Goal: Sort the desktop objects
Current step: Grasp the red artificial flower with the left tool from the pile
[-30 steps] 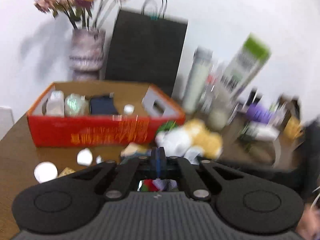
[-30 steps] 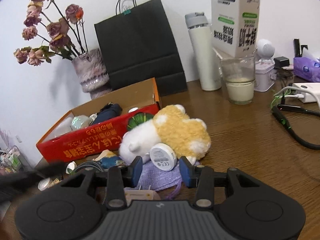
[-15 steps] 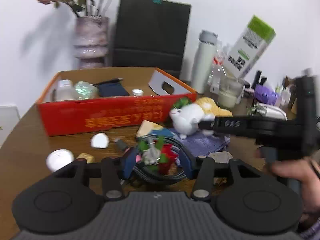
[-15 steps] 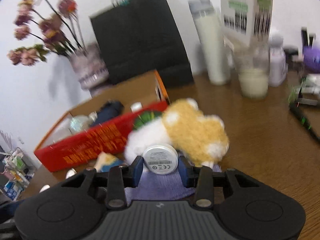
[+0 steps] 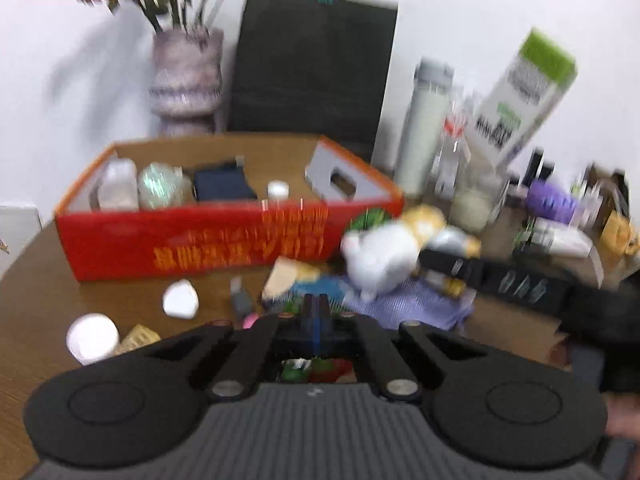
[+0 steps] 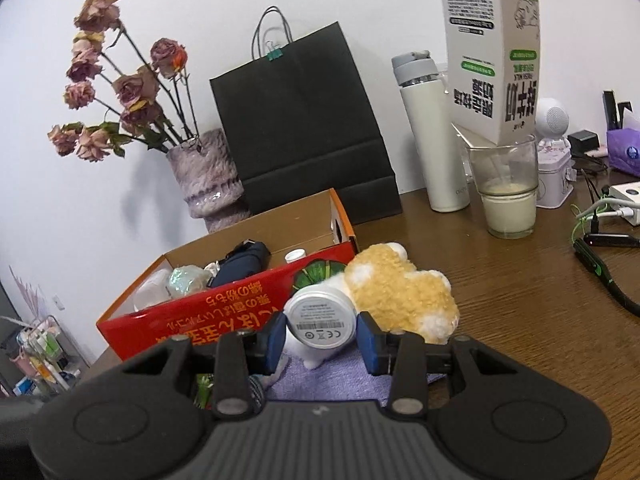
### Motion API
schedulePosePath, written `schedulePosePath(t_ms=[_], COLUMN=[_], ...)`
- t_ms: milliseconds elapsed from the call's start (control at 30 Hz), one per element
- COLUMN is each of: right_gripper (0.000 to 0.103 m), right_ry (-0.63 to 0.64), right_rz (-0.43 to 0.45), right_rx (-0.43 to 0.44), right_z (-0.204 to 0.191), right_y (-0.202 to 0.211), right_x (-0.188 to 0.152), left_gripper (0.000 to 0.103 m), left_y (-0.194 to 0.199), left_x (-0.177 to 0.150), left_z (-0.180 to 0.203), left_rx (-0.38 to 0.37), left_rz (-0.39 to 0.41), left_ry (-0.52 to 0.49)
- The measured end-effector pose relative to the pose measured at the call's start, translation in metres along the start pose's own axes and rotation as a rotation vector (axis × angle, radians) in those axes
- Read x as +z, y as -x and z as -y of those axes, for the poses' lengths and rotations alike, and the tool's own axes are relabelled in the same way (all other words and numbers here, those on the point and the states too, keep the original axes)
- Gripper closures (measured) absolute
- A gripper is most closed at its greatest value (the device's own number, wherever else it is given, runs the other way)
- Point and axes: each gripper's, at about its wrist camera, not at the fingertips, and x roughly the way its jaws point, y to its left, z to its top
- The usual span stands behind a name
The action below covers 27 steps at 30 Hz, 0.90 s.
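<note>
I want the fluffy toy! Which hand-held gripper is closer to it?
Right. The right hand-held gripper is just in front of the plush toy; the left hand-held gripper sits farther back, by the purple cloth.

A vase (image 6: 208, 176) of dried roses (image 6: 120, 92) stands against the white wall beside a black paper bag (image 6: 304, 128). To the right, a white flask (image 6: 434, 140) stands beside a glass of milk (image 6: 506, 196), a milk carton (image 6: 496, 48) above it.

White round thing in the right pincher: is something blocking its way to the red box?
Only the front wall of the red box, right behind the white round thing in the right gripper. The plush toy lies mostly to its right, not in between.
</note>
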Motion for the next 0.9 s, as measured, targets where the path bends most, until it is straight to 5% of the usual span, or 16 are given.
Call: schedulePosePath(t_ms=[133, 233, 267, 300, 367, 500, 533, 567, 600, 733, 900], right_gripper=[0.066, 0.066, 0.066, 0.066, 0.066, 0.066, 0.066, 0.066, 0.066, 0.066, 0.066], right_ry=[0.02, 0.015, 0.01, 0.006, 0.005, 0.011, 0.012, 0.014, 0.016, 0.029, 0.05], right_rz=[0.01, 0.011, 0.01, 0.011, 0.01, 0.008, 0.006, 0.005, 0.004, 0.005, -0.004], right_rx=[0.014, 0.015, 0.013, 0.011, 0.013, 0.013, 0.013, 0.013, 0.014, 0.021, 0.047], right_z=[-0.004, -0.003, -0.003, -0.002, -0.002, -0.003, -0.003, -0.004, -0.005, -0.008, -0.013], right_y=[0.002, 0.003, 0.003, 0.004, 0.004, 0.004, 0.003, 0.003, 0.003, 0.004, 0.005], right_x=[0.0, 0.0, 0.0, 0.0, 0.001, 0.0, 0.0, 0.0, 0.0, -0.002, -0.003], left_gripper=[0.102, 0.099, 0.084, 0.048, 0.022, 0.03, 0.04, 0.066, 0.069, 0.073, 0.073], left_y=[0.026, 0.023, 0.013, 0.002, -0.013, -0.029, -0.029, -0.029, -0.028, -0.017, 0.03], left_x=[0.01, 0.011, 0.008, 0.004, -0.009, -0.028, -0.026, -0.023, -0.02, -0.011, 0.003], left_z=[-0.006, -0.005, -0.003, 0.001, 0.013, 0.031, 0.03, 0.028, 0.024, 0.006, -0.009], left_rx=[-0.041, -0.036, -0.041, -0.03, 0.016, 0.071, 0.081, 0.112, 0.1, 0.051, -0.057], left_rz=[0.085, 0.068, 0.025, -0.016, -0.049, -0.067, -0.066, -0.063, -0.072, -0.088, 0.059], left_ry=[0.034, -0.018, -0.042, -0.065, -0.139, -0.268, -0.258, -0.244, -0.227, -0.093, 0.059])
